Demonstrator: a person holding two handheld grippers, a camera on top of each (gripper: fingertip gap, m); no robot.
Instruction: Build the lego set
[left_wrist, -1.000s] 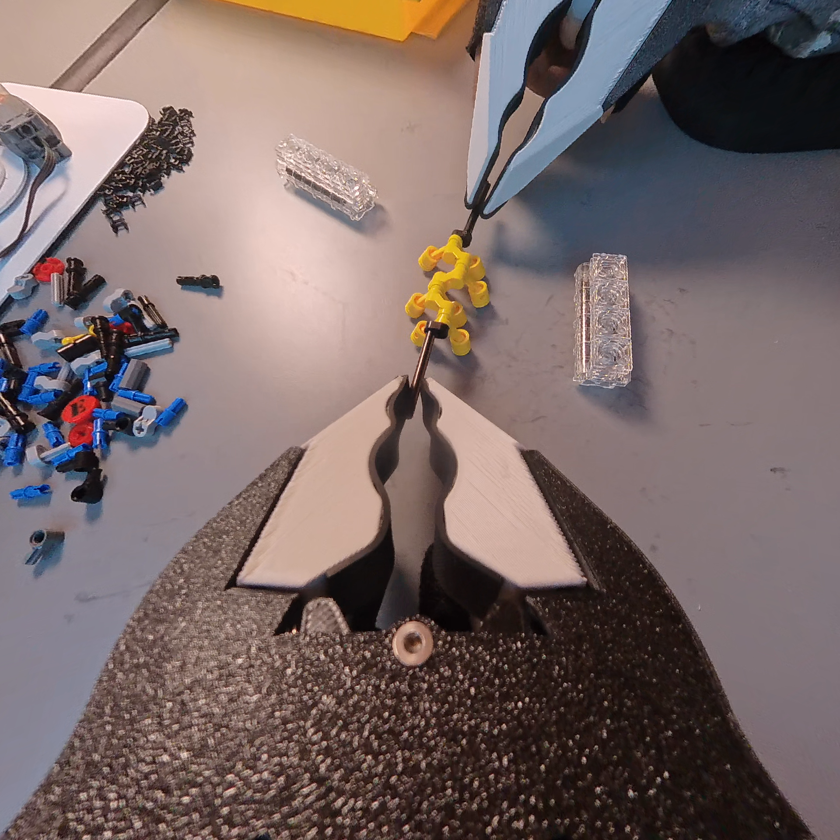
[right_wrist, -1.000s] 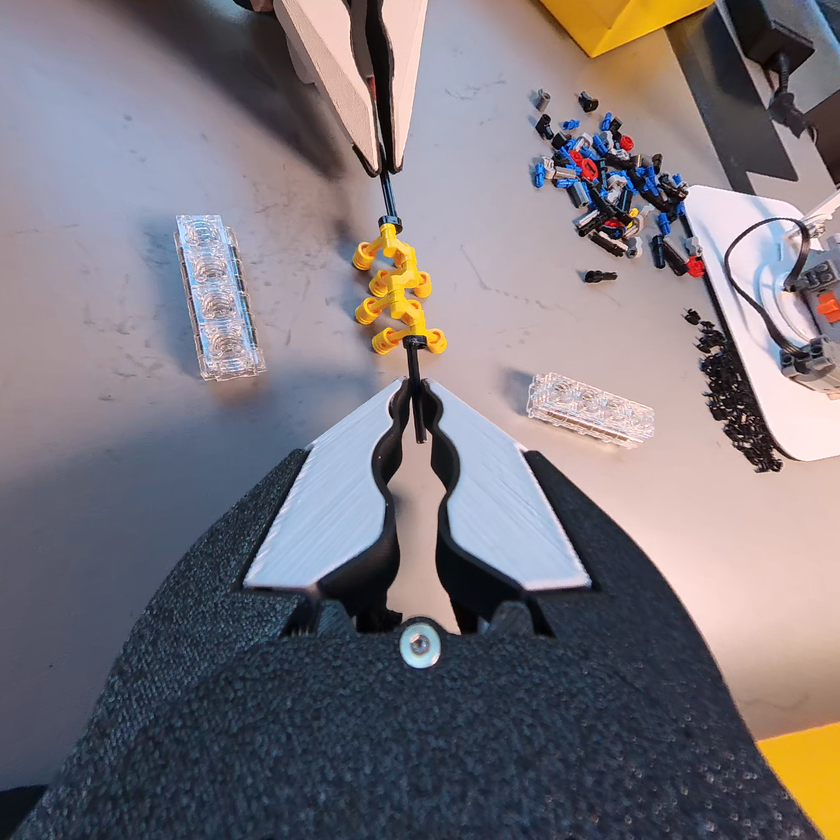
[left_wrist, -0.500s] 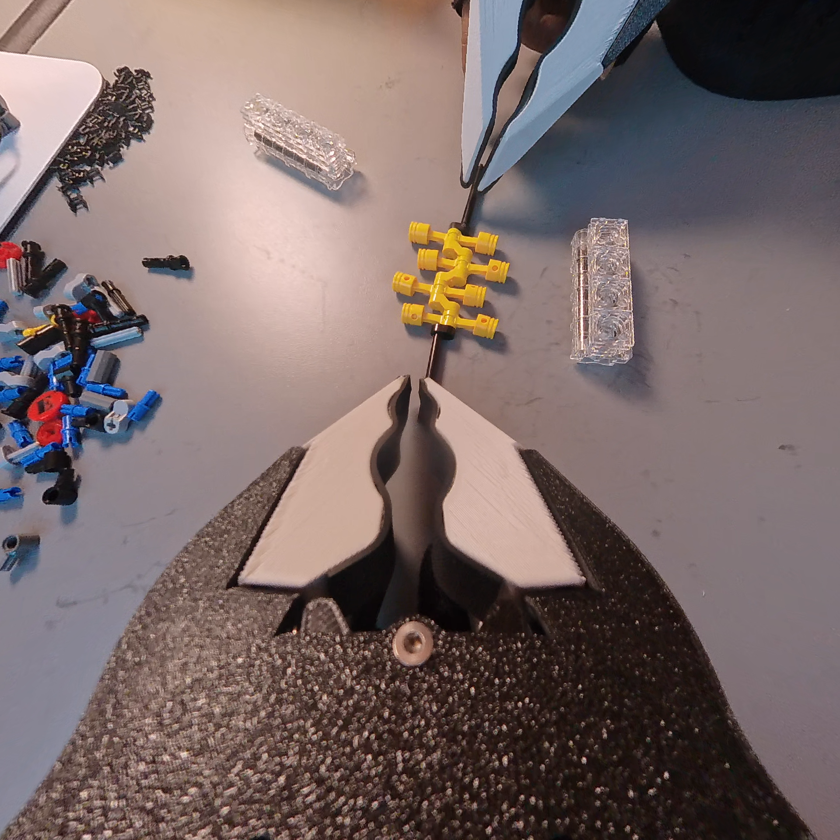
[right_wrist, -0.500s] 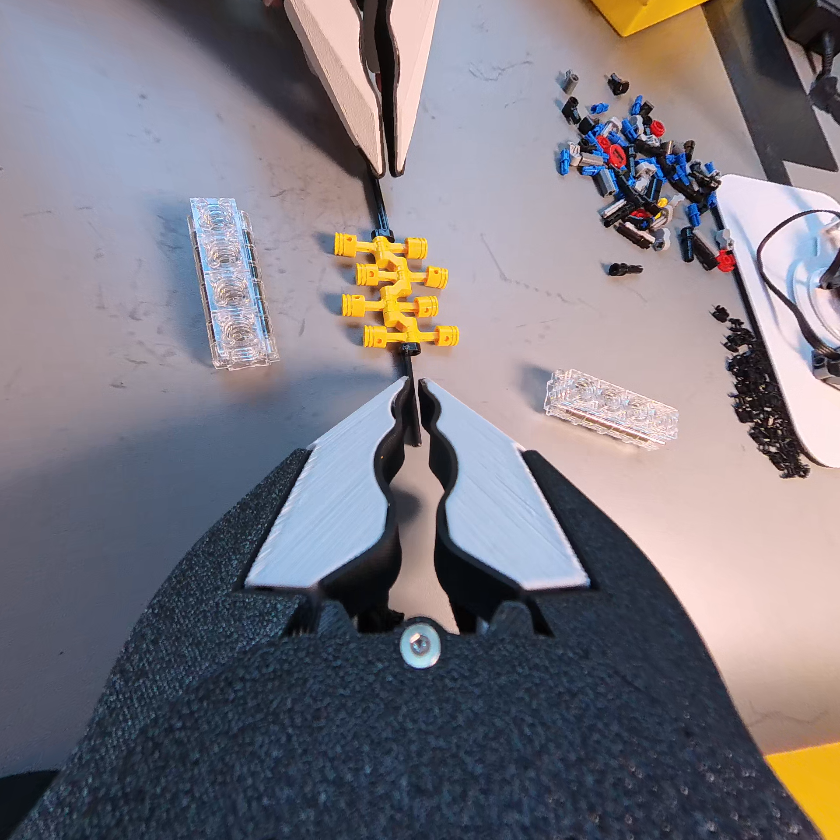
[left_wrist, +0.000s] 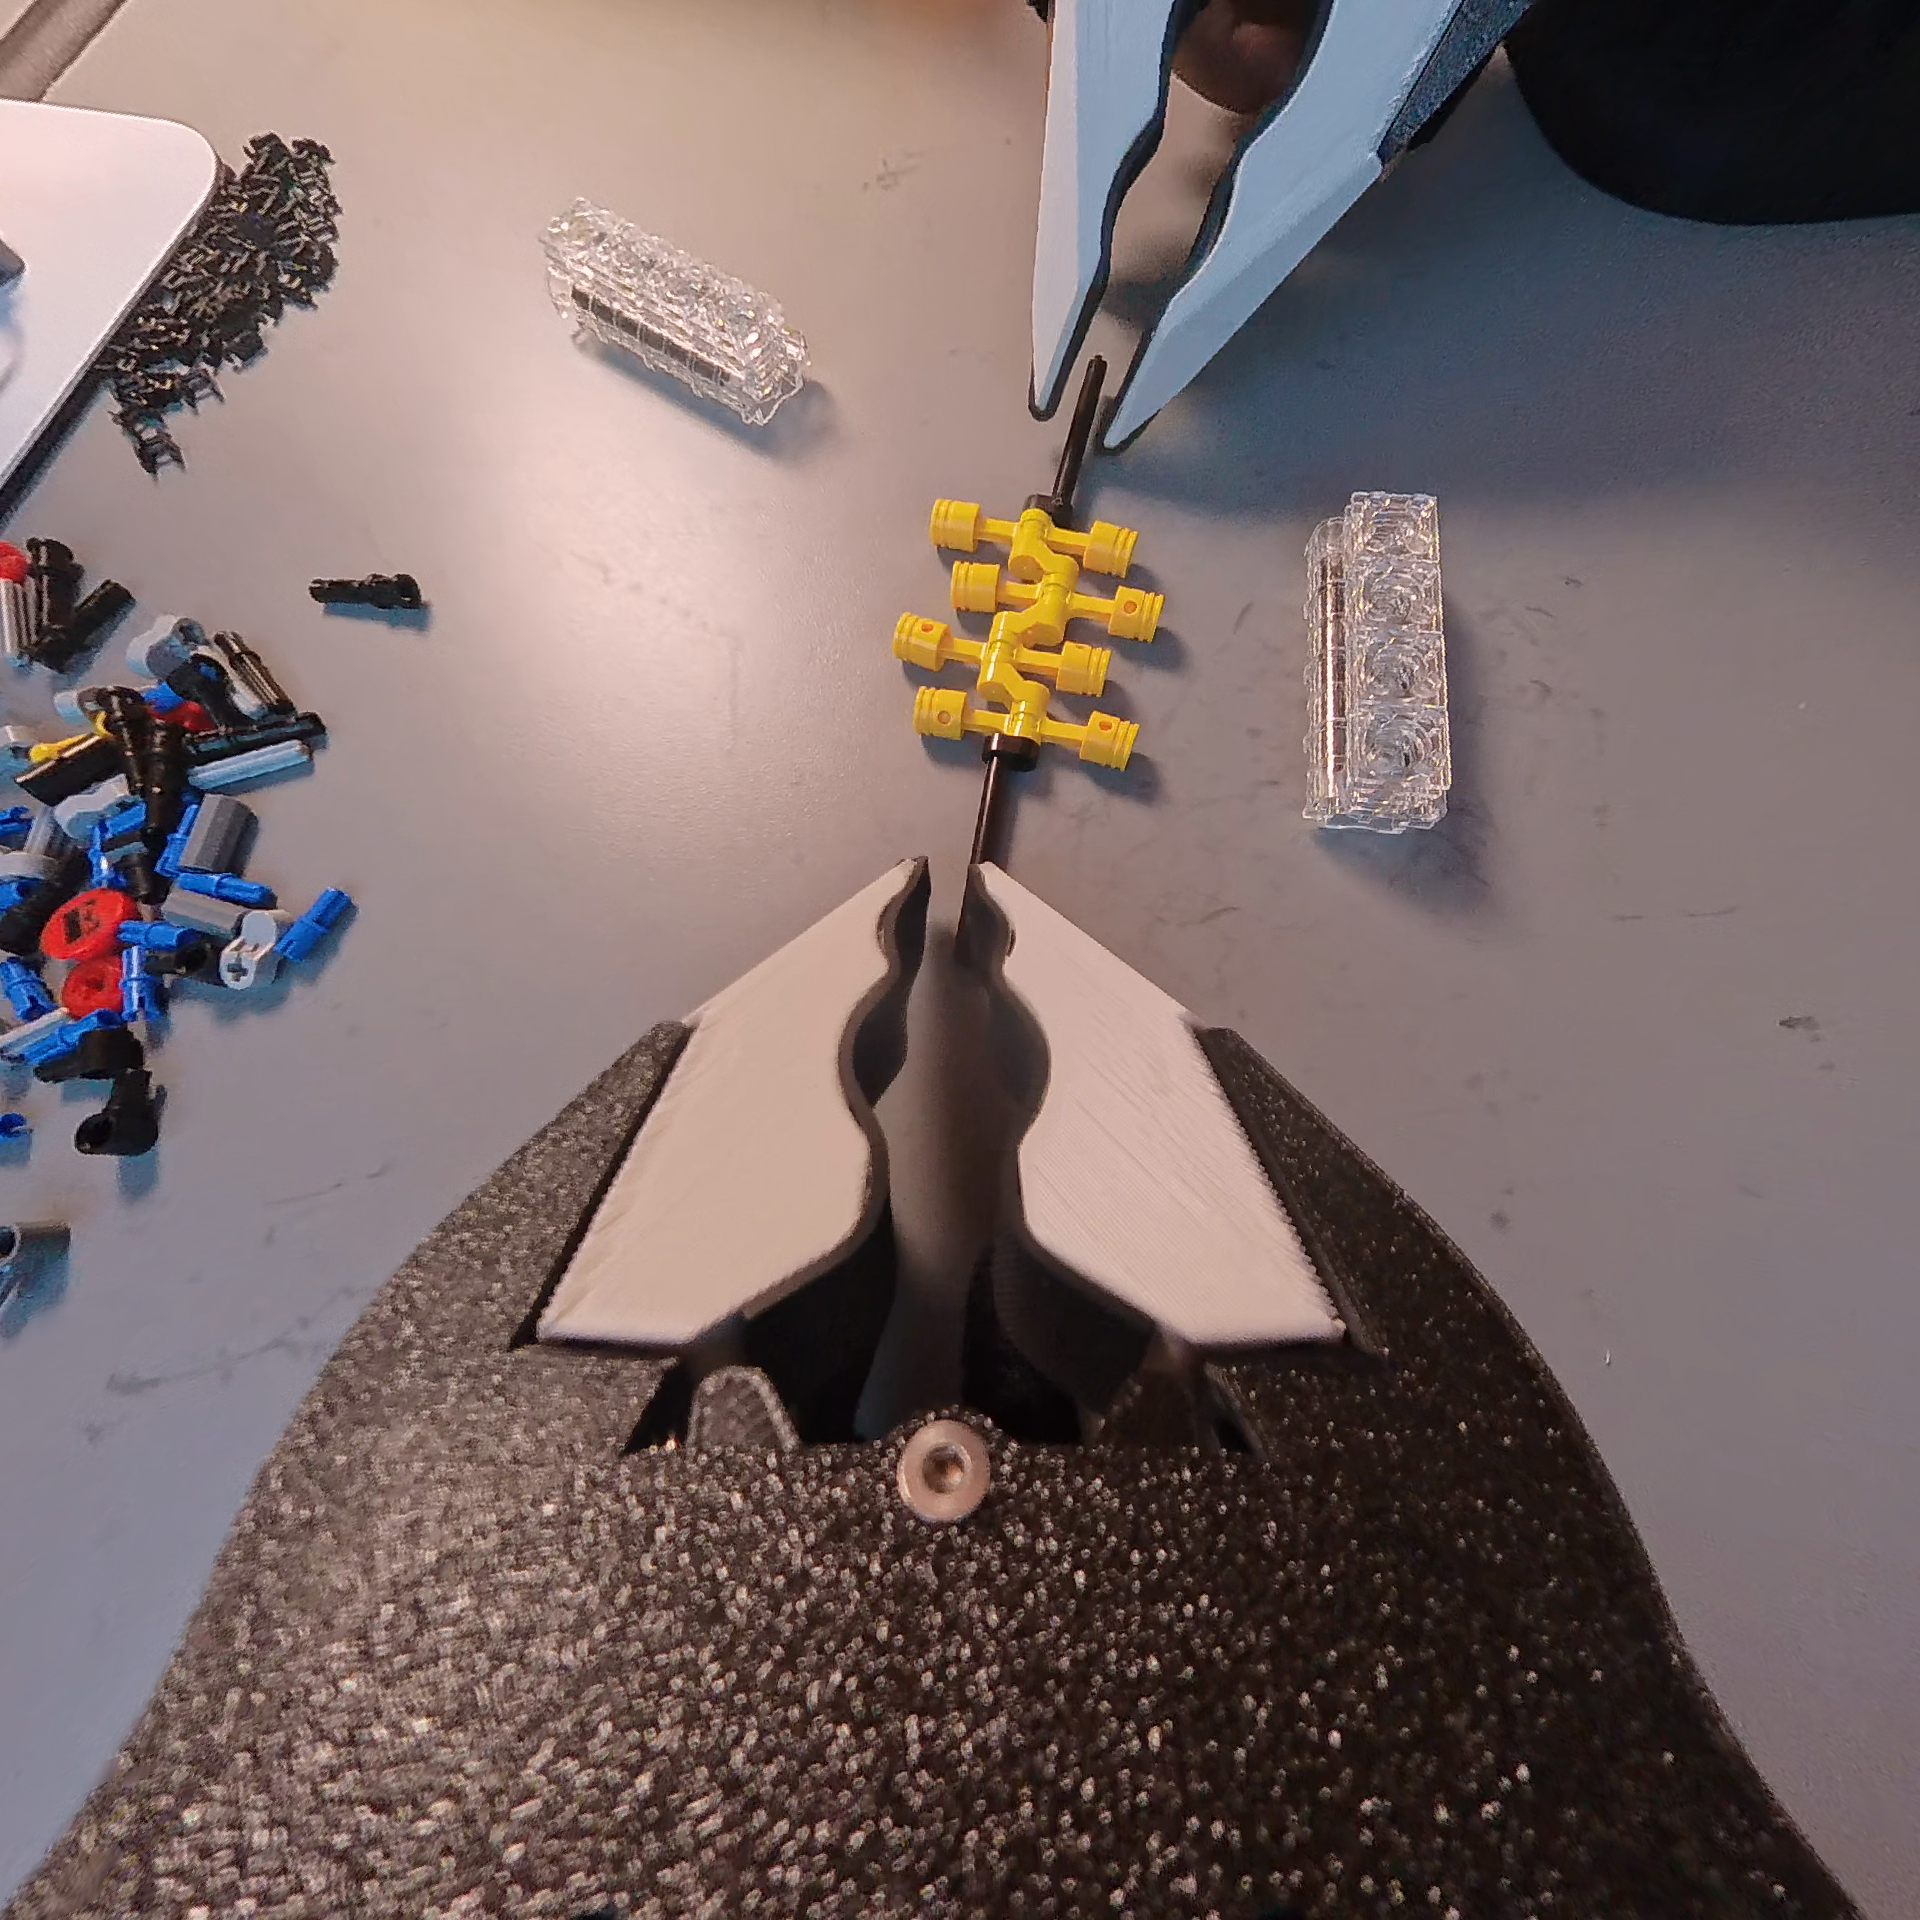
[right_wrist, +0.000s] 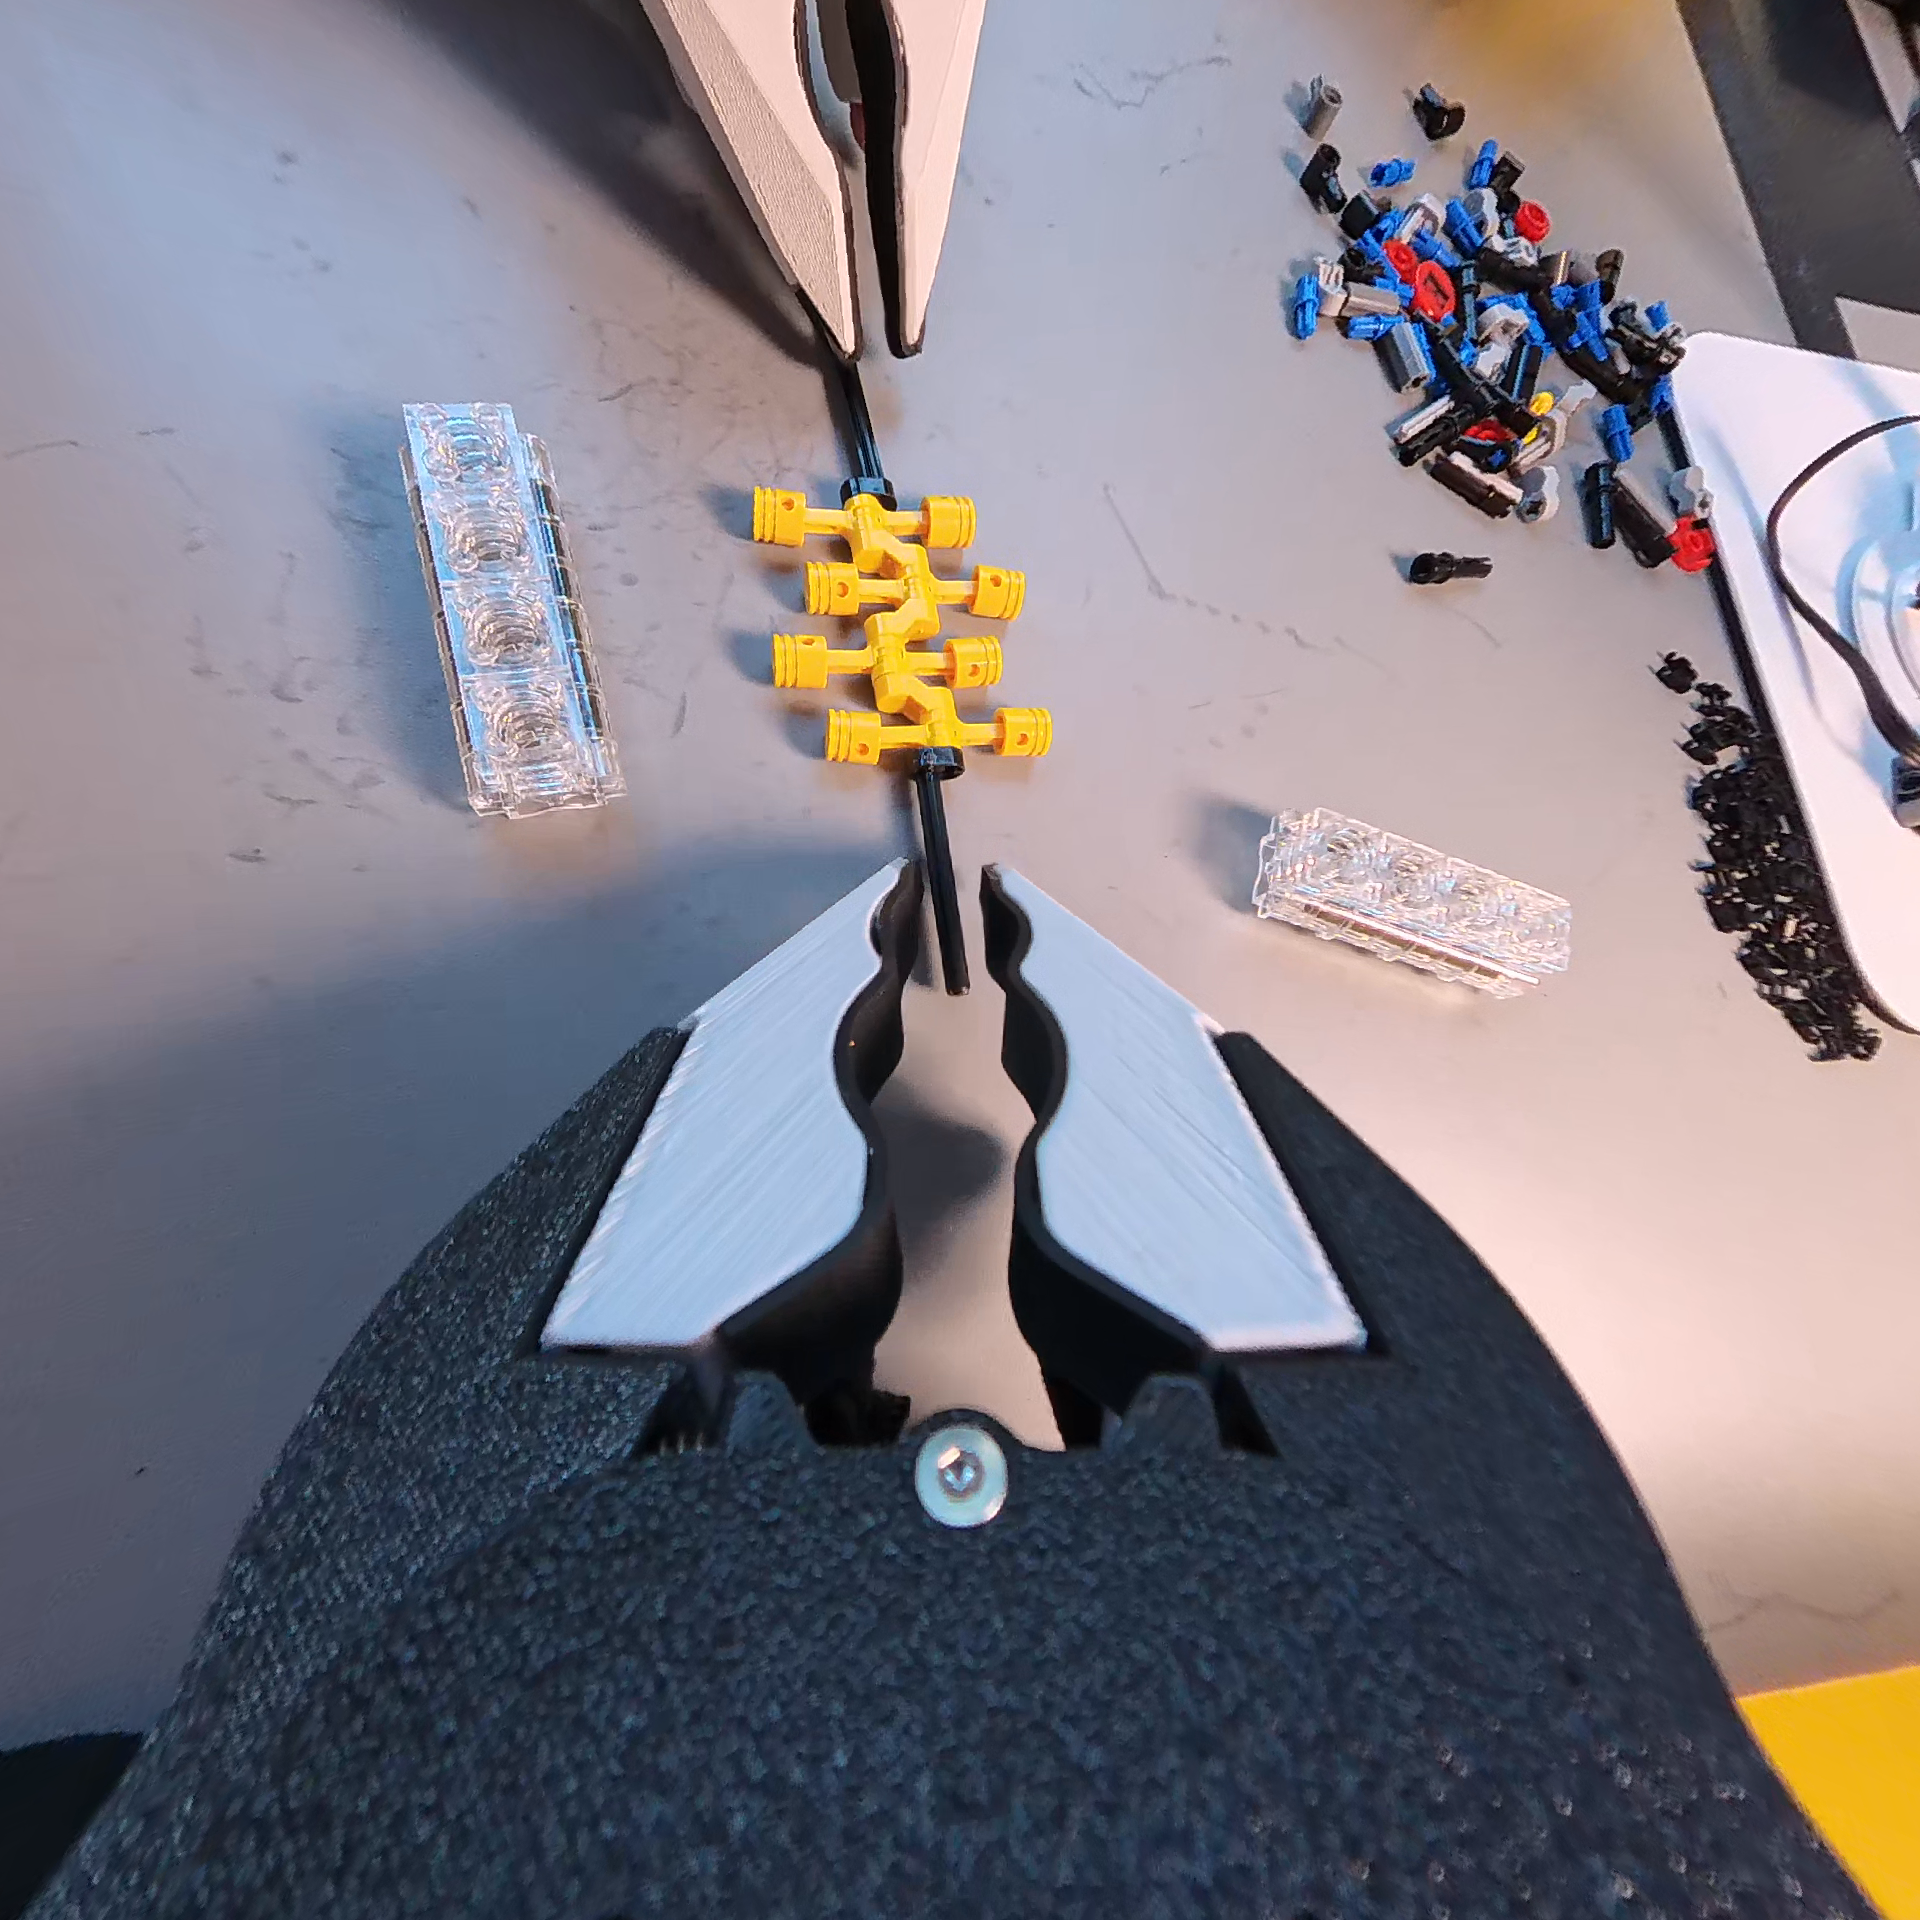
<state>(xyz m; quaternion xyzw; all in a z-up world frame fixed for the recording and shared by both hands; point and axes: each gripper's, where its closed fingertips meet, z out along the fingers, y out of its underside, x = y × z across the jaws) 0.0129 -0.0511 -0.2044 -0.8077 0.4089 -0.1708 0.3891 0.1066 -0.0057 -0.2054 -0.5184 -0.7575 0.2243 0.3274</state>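
A yellow piston-and-crank assembly (left_wrist: 1023, 634) on a black axle (left_wrist: 992, 810) lies flat on the grey table between both grippers; it also shows in the right wrist view (right_wrist: 904, 634). My left gripper (left_wrist: 951, 868) is slightly open. The near axle end lies against its right finger, with a gap to the left one. My right gripper (right_wrist: 948, 868) is open around the other axle end (right_wrist: 940, 883) without touching it. Each gripper shows across from the other: the right one (left_wrist: 1081, 421), the left one (right_wrist: 878, 348).
Two clear cylinder blocks (left_wrist: 1377, 665) (left_wrist: 675, 296) lie either side of the assembly. A pile of loose blue, black, red and grey parts (left_wrist: 135, 821), a heap of small black pins (left_wrist: 229, 260) and a white tray (left_wrist: 83, 239) sit to one side. A single black pin (left_wrist: 364, 590) lies apart. My right fingertips sit around 11 cm from my left ones.
The assembly was held up by both axle ends, then lowered so its pistons lie flat. Both grippers have loosened, the right one clearly wider.
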